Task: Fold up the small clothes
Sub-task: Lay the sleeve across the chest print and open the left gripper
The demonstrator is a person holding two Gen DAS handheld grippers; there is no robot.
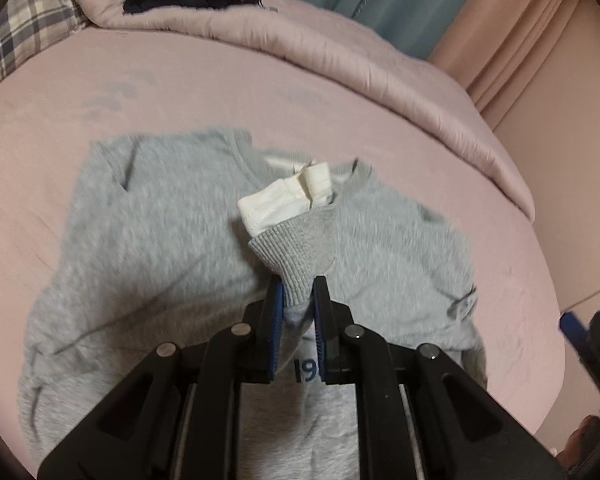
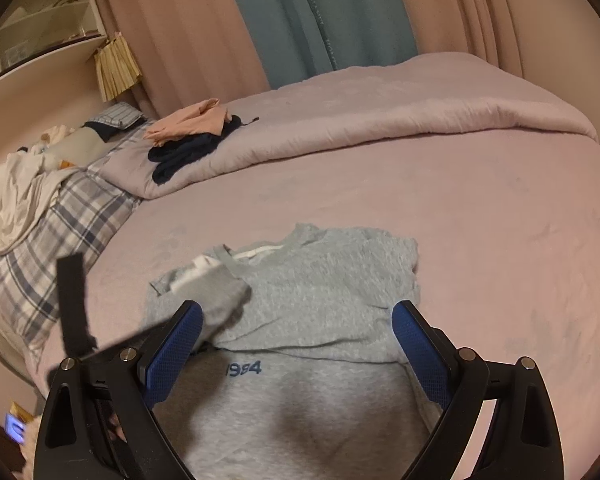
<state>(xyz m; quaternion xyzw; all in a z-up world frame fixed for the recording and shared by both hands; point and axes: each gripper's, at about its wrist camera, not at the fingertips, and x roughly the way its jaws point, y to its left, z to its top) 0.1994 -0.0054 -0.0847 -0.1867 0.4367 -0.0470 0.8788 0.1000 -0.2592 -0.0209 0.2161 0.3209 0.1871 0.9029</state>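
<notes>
While the grey sweatshirt (image 2: 324, 280) lies spread on the pink bed sheet (image 2: 500, 248), near the front edge, both grippers sit over it. Far left in the right wrist view: plaid pillow (image 2: 60, 232) with white clothes (image 2: 24, 196) heaped on it, shelf and a tan pleated lampshade (image 2: 116, 68) behind. Next over, a folded peach garment (image 2: 188, 122) on top of a dark navy one (image 2: 184, 156), both on the rolled-back pink quilt (image 2: 380, 120). Curtains behind, pink with a teal panel (image 2: 320, 16).

Left gripper (image 1: 299, 292) is clenched on the sweatshirt's ribbed grey cuff (image 1: 288, 256); the cuff is pinched between the blue pads, a white inner sleeve end (image 1: 284, 200) sticks out past it. The sleeve is drawn in over the chest, cuff lifted off the body. Blurry, so exact edges are unclear.

Centre: dark blue print "1984" (image 2: 244, 369) on the sweatshirt front, partly hidden by the left gripper's fingers in its own view. White collar lining (image 2: 256, 253) shows at the neck.

Right gripper (image 2: 298, 356) is released, jaws wide apart, hanging over the lower chest with nothing between the pads; fabric lies below it, whether touching I cannot tell. Right side of bed sheet is bare.
</notes>
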